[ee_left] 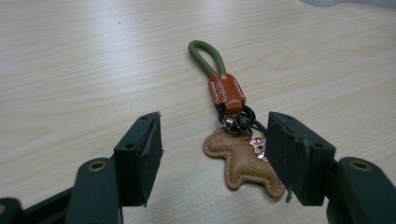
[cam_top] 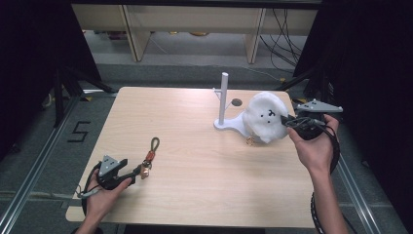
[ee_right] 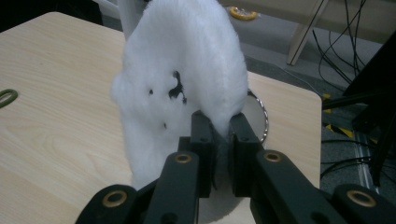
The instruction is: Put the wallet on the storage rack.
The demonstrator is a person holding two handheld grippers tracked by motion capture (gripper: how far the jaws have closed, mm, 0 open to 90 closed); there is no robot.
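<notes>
Far left of the high view: left gripper (cam_top: 138, 171) low over the near-left part of the worktop (cam_top: 195, 161), held in a hand (cam_top: 100, 197) entering from the bottom edge. Jaws standing wide apart, gripping nothing. In the left gripper view (ee_left: 212, 158), the two black jaws flanking a keychain (ee_left: 233, 135) lying flat on the wood. Tan leather horse charm (ee_left: 243, 161) just beside the right-hand jaw, possibly touching its pad; impossible to tell for certain. Well clear of the other jaw. Above the charm, a dark metal ring, then an orange leather tab (ee_left: 226, 90), then an olive-green cord loop (ee_left: 204, 56) stretching away from the gripper.

Middle of the worktop bare. Farther right, toward the far edge, a white stand (cam_top: 224, 100): an upright post with a short side peg, on a flat base resting on the worktop. A small dark hole in the worktop (cam_top: 236, 103) just behind it.

Right of the post: a white fluffy plush (cam_top: 265, 117) with a small black face, over the stand's base and close beside the post, lifted off the wood. Right gripper (cam_top: 287, 118) clamped narrow on the plush's edge, seen up close in the right gripper view (ee_right: 219, 126), with fur pinched between the pads. A metal ring (ee_right: 261, 116) partly visible behind the plush. Right hand (cam_top: 311, 146) reaching in from the lower right.
</notes>
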